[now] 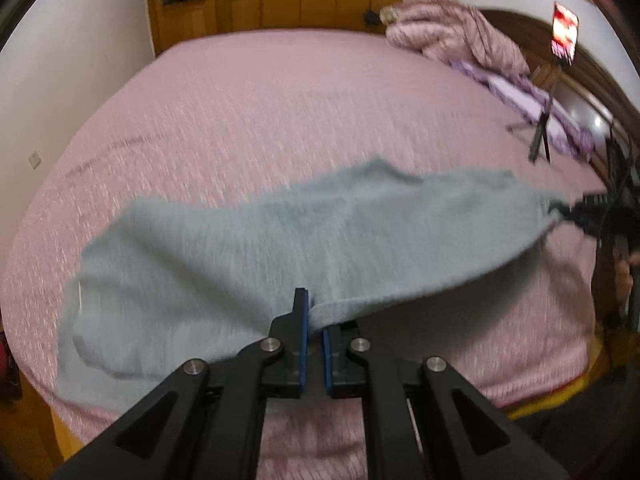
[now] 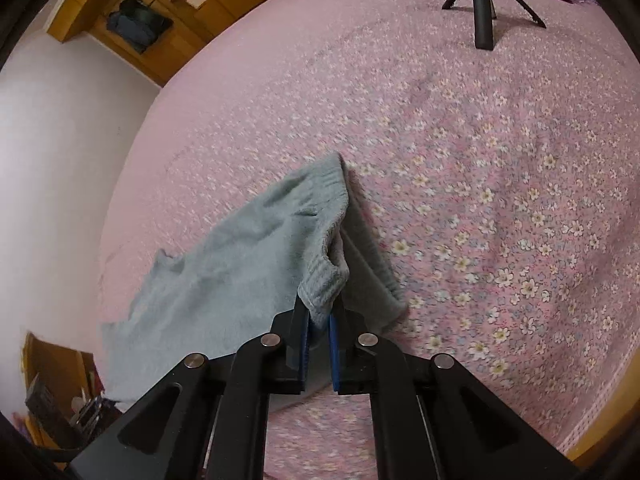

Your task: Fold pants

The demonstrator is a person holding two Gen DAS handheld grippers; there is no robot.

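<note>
Grey-blue fabric: the pants (image 1: 280, 240) are held off the pink bedspread (image 1: 260, 112) near the bed's front edge, stretched between the two grippers, with a slack part drooping at the left.
Left gripper: the left gripper (image 1: 316, 320) is clamped on a fold of the pants' near edge; its blue pads (image 1: 305, 332) are drawn together with cloth pinched at the tips.
Long axis: the garment is seen running crosswise from lower left to upper right in the left wrist view, away from the left gripper toward the other hand.
Right gripper: the right gripper (image 2: 320, 320) is closed on the ribbed waistband (image 2: 324, 276), which is bunched between its pads; in the left wrist view it is seen only as a dark shape at the cloth's far right end.
Nearer hand: the waistband end is held by the right hand, and a point further along the near edge by the left; each is touching its own part.
Coming move, judged: a carry of the held edge forward over the bed seems called for, so that the cloth can be laid flat or doubled over.
Open room: a wide bare stretch of bedspread lies ahead of both grippers.
Edges to mind: a black tripod (image 2: 484, 8) stands on the bed well beyond the right gripper, a crumpled quilt (image 1: 452, 32) lies by the headboard, and the bed's front edge is close beneath the hanging cloth.
</note>
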